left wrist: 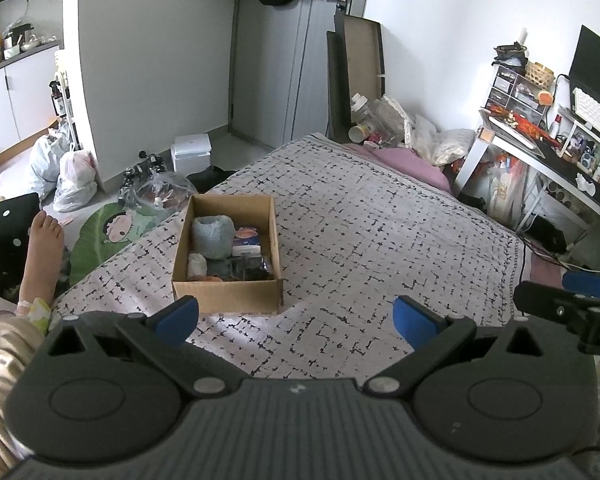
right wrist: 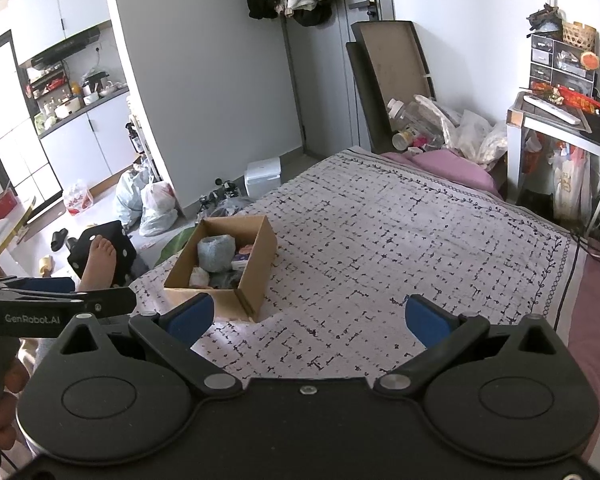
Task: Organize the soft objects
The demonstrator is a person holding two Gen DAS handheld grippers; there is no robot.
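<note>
Brown cardboard box (left wrist: 228,256) of soft bundles sits near the left edge of the black-flecked white quilt (left wrist: 380,220); open bedding stretches rightward. Left gripper (left wrist: 296,316) and right gripper (right wrist: 308,316) hover empty, jaws spread wide.

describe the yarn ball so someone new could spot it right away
On the patterned bedspread sits an open cardboard box near the bed's left edge. The yarn ball fills its far left corner: pale blue-grey, round, and the largest thing inside.
</note>
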